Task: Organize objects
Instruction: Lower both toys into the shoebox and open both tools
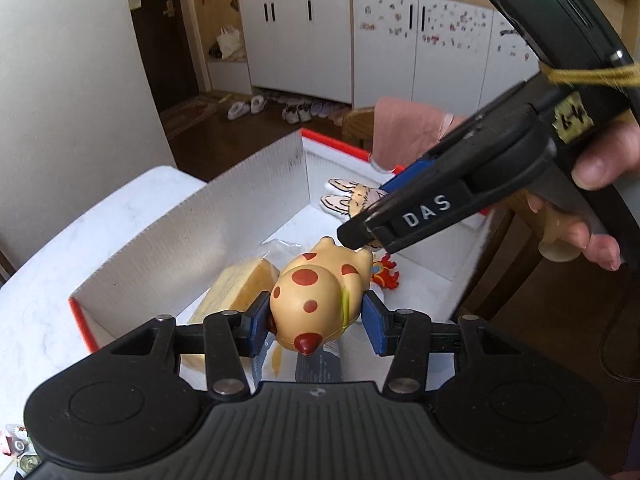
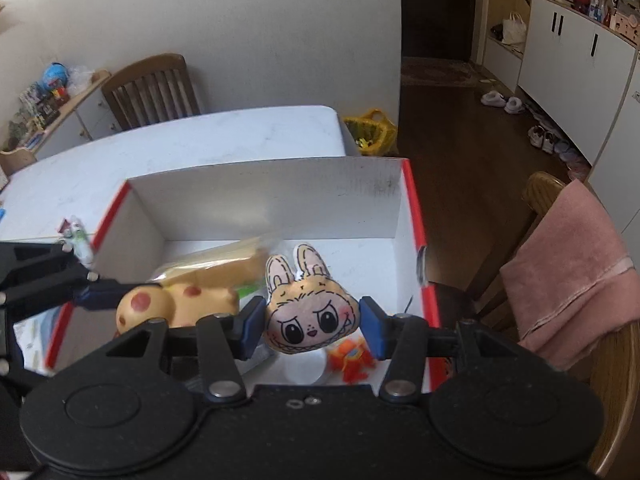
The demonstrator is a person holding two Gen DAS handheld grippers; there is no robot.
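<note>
My left gripper (image 1: 316,322) is shut on a tan spotted toy animal (image 1: 316,300) and holds it above the open white box with red edges (image 1: 224,208). My right gripper (image 2: 312,322) is shut on a rabbit-eared plush face (image 2: 308,312) over the same box (image 2: 280,200). The right gripper also shows in the left wrist view (image 1: 360,236), just beyond the spotted toy. The spotted toy shows at the left of the right wrist view (image 2: 176,300). Inside the box lie a wrapped yellow sponge-like block (image 1: 236,288) and a small orange-red toy (image 2: 352,360).
The box sits on a white table (image 2: 200,136) by a wall. A wooden chair with a pink cloth (image 2: 572,272) stands at the right, another chair (image 2: 156,88) behind the table. A yellow bag (image 2: 372,132) lies on the floor. Small items (image 2: 76,236) lie left of the box.
</note>
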